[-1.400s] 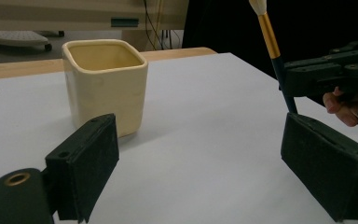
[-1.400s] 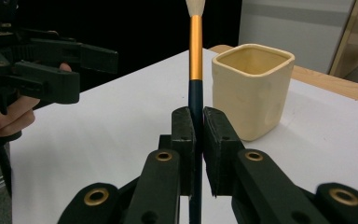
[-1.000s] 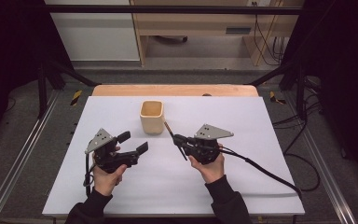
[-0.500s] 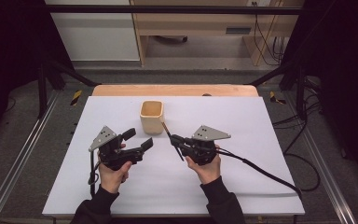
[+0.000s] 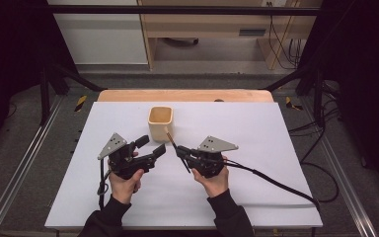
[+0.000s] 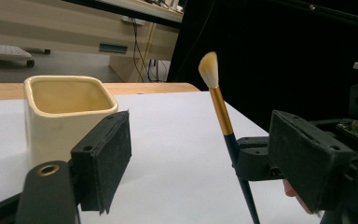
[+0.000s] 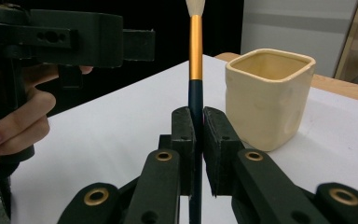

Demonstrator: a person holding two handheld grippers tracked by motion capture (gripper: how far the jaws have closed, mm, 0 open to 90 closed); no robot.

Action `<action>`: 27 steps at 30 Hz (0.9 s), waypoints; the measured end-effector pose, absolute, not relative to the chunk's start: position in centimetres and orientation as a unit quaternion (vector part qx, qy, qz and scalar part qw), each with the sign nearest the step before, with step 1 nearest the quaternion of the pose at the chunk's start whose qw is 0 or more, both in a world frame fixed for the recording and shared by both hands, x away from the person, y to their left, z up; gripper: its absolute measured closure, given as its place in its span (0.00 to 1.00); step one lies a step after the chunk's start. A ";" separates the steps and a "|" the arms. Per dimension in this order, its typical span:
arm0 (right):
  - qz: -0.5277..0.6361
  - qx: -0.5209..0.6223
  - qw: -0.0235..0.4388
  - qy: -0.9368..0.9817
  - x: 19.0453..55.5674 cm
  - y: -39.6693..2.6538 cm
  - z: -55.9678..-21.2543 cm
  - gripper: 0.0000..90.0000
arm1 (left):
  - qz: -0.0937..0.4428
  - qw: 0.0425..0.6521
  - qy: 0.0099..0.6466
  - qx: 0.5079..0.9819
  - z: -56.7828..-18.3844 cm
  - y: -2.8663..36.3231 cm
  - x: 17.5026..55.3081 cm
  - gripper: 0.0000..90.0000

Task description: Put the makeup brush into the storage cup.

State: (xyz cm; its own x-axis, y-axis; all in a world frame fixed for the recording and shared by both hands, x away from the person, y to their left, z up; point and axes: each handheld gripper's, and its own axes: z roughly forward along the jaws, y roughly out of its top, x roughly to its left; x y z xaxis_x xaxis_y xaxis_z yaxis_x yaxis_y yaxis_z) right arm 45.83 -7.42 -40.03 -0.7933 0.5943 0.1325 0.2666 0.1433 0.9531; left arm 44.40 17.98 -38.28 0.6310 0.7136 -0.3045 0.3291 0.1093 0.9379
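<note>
A cream square cup (image 5: 160, 123) stands on the white table top, just behind the two grippers. My right gripper (image 5: 181, 150) is shut on the dark blue handle of a brush (image 5: 170, 135). In the right gripper view the brush (image 7: 196, 46) rises upright between the pressed pads (image 7: 185, 135), left of the cup (image 7: 268, 98). My left gripper (image 5: 153, 145) points right at the brush. Its jaws stand open and have just been closing a little, with nothing between them. In the left gripper view the brush (image 6: 219, 107), with gold ferrule and pale bristles, stands ahead of the pads (image 6: 102, 158).
The white sheet (image 5: 256, 128) covers the table, with a wooden edge (image 5: 187, 95) at the back. A black cable (image 5: 276, 182) trails from the right gripper toward the front right corner. Metal rails (image 5: 24, 163) flank the table. Wooden furniture (image 5: 212, 29) stands behind.
The two grippers have drawn slightly closer together: the right one brought the brush a little to the left, and the left one edged toward it. The left jaws are somewhat narrower.
</note>
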 end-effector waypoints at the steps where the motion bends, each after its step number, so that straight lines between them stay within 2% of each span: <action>1: 0.587 0.289 0.139 0.743 45.8 -7.4 -40.1 0.93 | 0.152 0.628 0.400 0.650 -38.3 17.9 44.4 0.25; 14: 0.591 0.286 0.136 0.742 45.7 -6.9 -40.7 0.93 | 0.146 0.629 0.412 0.643 -39.0 16.8 44.7 0.35; 27: 0.590 0.286 0.133 0.743 45.6 -6.6 -40.9 0.93 | 0.137 0.634 0.423 0.633 -39.7 15.8 44.8 0.54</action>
